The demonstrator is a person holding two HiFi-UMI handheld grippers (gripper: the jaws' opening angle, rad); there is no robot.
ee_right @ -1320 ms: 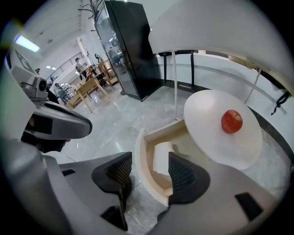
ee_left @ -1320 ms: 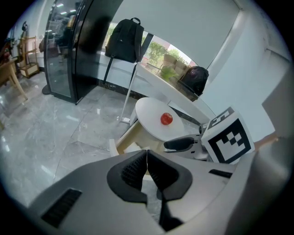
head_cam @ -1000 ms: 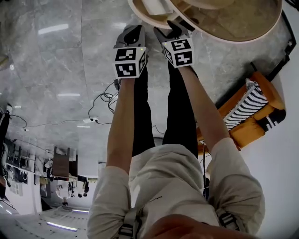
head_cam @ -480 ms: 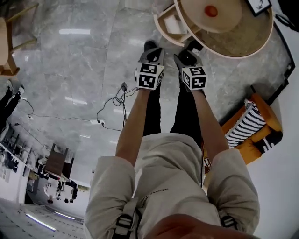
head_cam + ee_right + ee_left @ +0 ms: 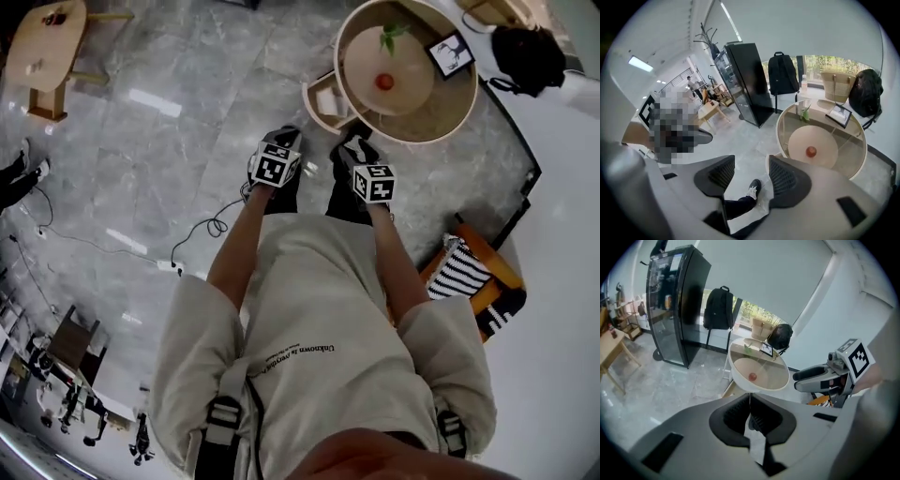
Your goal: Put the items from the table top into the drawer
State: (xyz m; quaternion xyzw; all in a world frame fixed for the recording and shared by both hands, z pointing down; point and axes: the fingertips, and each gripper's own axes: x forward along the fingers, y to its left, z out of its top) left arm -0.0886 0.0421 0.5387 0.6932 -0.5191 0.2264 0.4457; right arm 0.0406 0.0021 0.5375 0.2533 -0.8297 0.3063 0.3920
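Head view shows the approach step: left gripper (image 5: 750, 405) jaws together, right gripper (image 5: 752, 174) jaws apart, both empty, short of the table (image 5: 412, 141); next, reach its red ball (image 5: 384, 82).

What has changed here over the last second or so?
The left gripper and the right gripper have drawn back from the round table, toward the person, and more of the room shows. Neither holds anything. The red ball still sits on the table top.
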